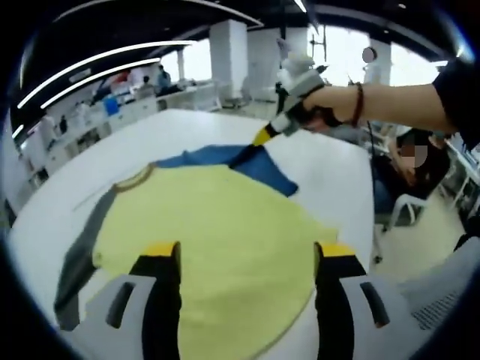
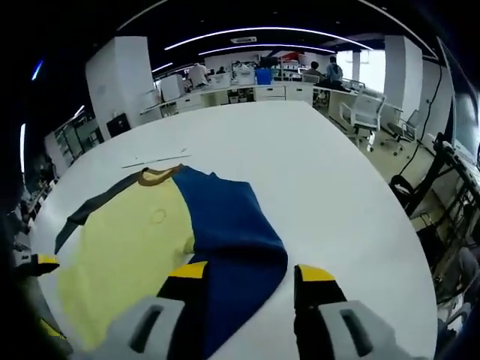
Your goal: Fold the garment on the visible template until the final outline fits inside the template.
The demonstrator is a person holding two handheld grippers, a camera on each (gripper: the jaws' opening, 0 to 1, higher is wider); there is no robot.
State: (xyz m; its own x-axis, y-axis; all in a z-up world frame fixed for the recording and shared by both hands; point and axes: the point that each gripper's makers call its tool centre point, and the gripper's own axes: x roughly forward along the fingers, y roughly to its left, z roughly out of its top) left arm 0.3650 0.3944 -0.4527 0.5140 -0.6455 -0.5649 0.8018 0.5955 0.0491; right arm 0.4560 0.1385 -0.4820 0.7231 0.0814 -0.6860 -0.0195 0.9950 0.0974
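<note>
The yellow shirt [image 1: 225,225] is spread on the white table [image 1: 322,161] beneath the left gripper [image 1: 247,259], jaws parted and empty. One blue side [image 2: 232,232] is folded over; the right gripper [image 1: 251,150] appears to pinch it. More folds are judged outstanding.

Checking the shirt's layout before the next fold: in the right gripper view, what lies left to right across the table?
Grey sleeve → yellow shirt body → blue folded part → bare white table → white chair off the far right edge.
</note>
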